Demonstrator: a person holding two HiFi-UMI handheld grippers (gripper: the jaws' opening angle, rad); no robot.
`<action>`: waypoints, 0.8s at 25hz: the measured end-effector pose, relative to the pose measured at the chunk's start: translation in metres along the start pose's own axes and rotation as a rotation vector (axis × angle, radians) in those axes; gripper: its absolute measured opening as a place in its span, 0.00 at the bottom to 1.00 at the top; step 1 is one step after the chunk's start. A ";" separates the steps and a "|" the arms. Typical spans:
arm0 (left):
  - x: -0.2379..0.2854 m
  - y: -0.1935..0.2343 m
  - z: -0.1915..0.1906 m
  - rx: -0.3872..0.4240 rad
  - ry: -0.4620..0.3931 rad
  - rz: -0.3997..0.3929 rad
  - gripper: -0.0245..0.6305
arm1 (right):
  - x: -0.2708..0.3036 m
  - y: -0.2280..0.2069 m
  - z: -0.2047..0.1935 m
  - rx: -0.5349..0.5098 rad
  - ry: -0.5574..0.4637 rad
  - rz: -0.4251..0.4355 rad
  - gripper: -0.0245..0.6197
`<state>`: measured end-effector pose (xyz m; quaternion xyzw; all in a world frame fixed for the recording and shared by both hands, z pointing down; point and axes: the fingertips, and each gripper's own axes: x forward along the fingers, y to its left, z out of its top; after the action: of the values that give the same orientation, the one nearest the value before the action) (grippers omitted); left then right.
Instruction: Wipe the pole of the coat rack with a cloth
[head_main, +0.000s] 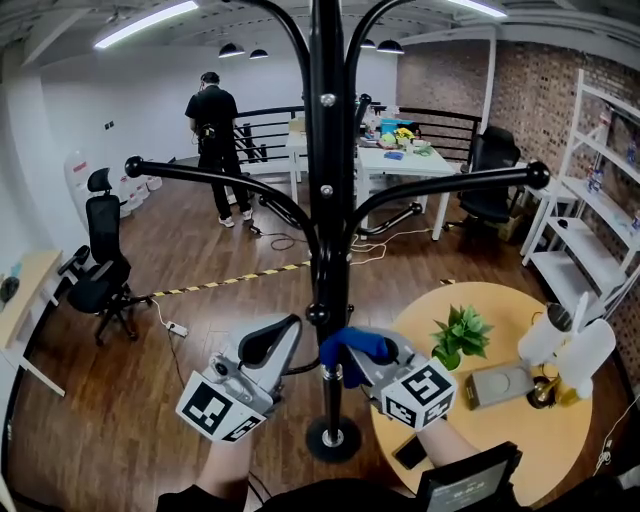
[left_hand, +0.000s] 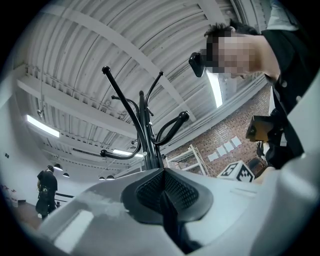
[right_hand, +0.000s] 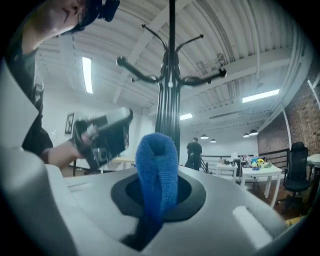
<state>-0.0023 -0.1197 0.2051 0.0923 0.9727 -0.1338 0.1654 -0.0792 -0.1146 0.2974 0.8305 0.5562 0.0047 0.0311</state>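
1. The coat rack pole is seen rising straight ahead of both grippers. It is black, with curved arms branching off well above them, and its round base is found below and between the two.
2. The right gripper is held just to the right of the pole's lower stretch. Its jaws are clamped tight on the blue cloth.
3. The left gripper is held just to the left of the pole at much the same height. Its jaws are pressed together and nothing is carried between them.
4. The cloth is seen poking out past the right gripper's tips as a folded loop. It is brought right up to the pole's side, though firm contact cannot be confirmed.
5. The task is judged to be at an early stage. The cloth is gripped and placed low on the pole, no wiped patch can be told apart, and the long stretch above the grippers is judged to be left.
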 end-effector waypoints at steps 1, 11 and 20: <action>0.000 0.001 0.001 0.004 -0.003 0.000 0.04 | 0.000 0.001 0.028 -0.004 -0.068 -0.001 0.07; -0.010 0.010 0.019 0.041 -0.035 0.012 0.04 | -0.039 -0.025 0.241 -0.177 -0.524 -0.151 0.07; -0.006 0.014 0.019 0.037 -0.054 -0.016 0.04 | -0.119 -0.041 0.298 -0.152 -0.707 -0.251 0.07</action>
<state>0.0115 -0.1128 0.1869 0.0839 0.9660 -0.1555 0.1886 -0.1495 -0.2226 0.0012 0.7017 0.6065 -0.2447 0.2827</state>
